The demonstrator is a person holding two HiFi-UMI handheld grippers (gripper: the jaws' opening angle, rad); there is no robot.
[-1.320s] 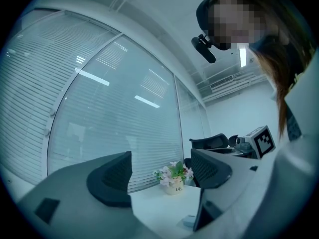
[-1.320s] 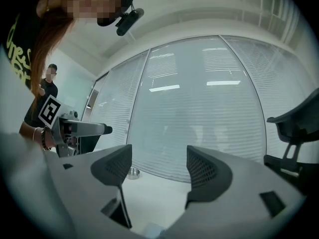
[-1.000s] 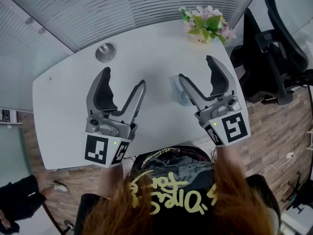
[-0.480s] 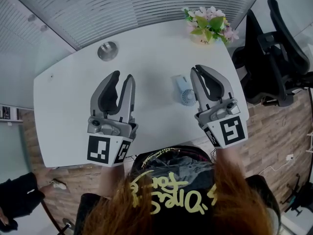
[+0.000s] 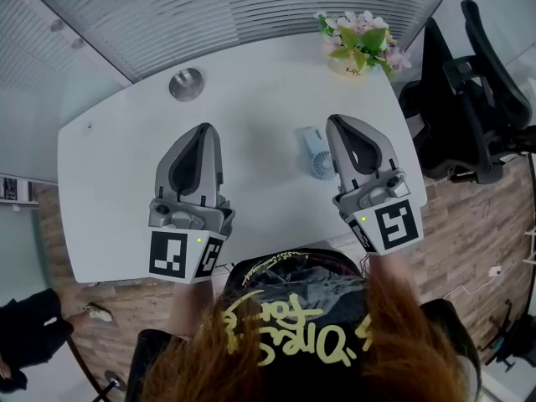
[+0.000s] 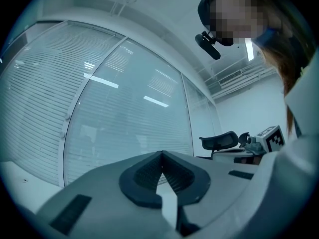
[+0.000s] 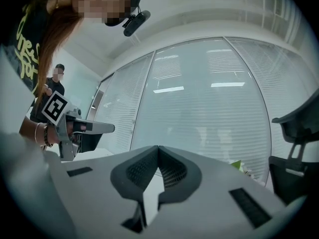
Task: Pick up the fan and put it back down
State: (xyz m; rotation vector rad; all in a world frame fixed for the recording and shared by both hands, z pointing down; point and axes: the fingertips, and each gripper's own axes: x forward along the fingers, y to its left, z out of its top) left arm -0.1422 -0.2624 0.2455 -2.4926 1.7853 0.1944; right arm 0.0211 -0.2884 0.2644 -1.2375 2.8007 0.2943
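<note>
A small pale-blue fan (image 5: 316,153) lies flat on the white table (image 5: 126,174), right of centre. My right gripper (image 5: 334,122) hovers just right of the fan, jaws shut with nothing between them, as the right gripper view (image 7: 158,148) also shows. My left gripper (image 5: 211,130) is held over the table's middle left, well away from the fan, shut and empty; its tips meet in the left gripper view (image 6: 162,154). Both grippers point roughly level, toward the blinds.
A pot of pink flowers (image 5: 358,42) stands at the table's far right corner. A round metal disc (image 5: 186,84) sits in the tabletop at the far left. A black office chair (image 5: 469,99) stands right of the table. Glass walls with blinds (image 6: 124,108) lie ahead.
Both grippers' jaws have gone from wide open to fully shut, with nothing taken hold of. The hands stayed nearly in place; the fan has not moved.
</note>
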